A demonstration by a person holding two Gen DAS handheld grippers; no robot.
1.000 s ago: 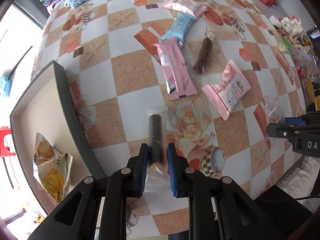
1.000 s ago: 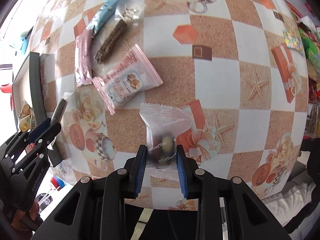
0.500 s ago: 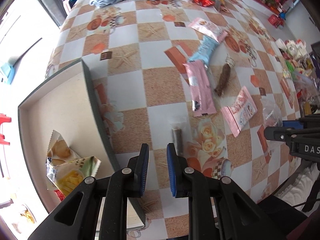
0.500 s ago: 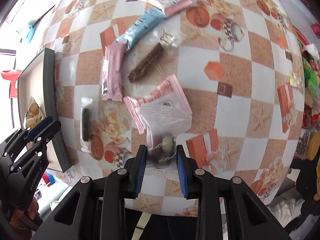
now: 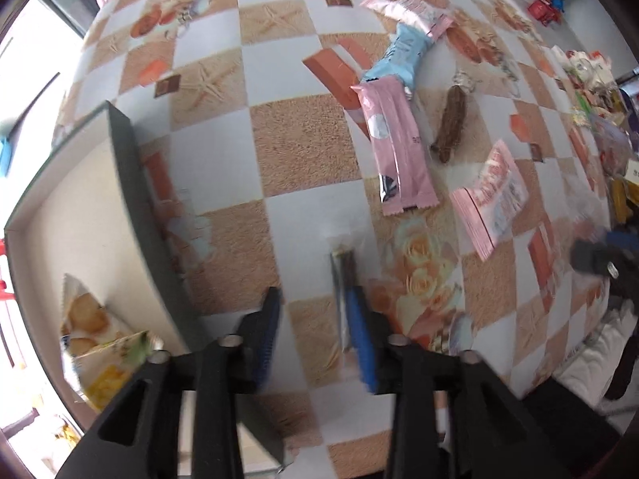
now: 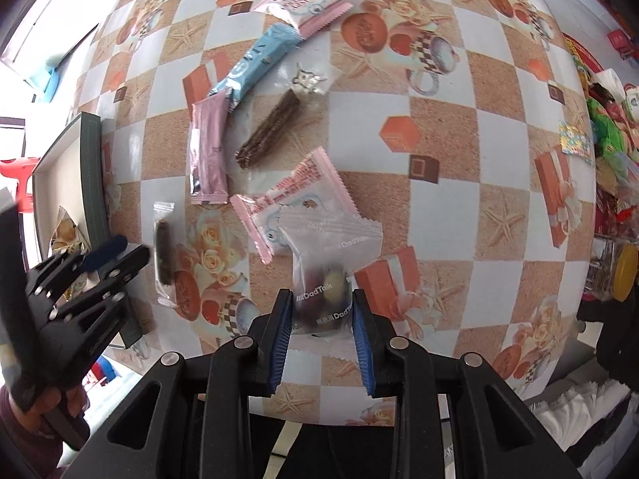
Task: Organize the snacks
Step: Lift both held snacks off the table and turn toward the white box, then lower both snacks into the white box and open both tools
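My left gripper is open and empty above the checked tablecloth. A clear-wrapped dark snack stick lies on the cloth just ahead of its right finger; it also shows in the right wrist view. My right gripper is shut on a clear DadTalk packet of round sweets, held above the table. The box with dark green walls stands to the left, with a biscuit packet inside. The left gripper shows at the left edge of the right wrist view.
On the cloth lie a long pink packet, a brown bar, a blue packet, a pink-and-white packet and another pink packet. More bagged goods crowd the table's right edge.
My left gripper let go of the dark snack stick, rose and opened wide; the stick now lies on the cloth. My right gripper lifted the DadTalk packet and moved left.
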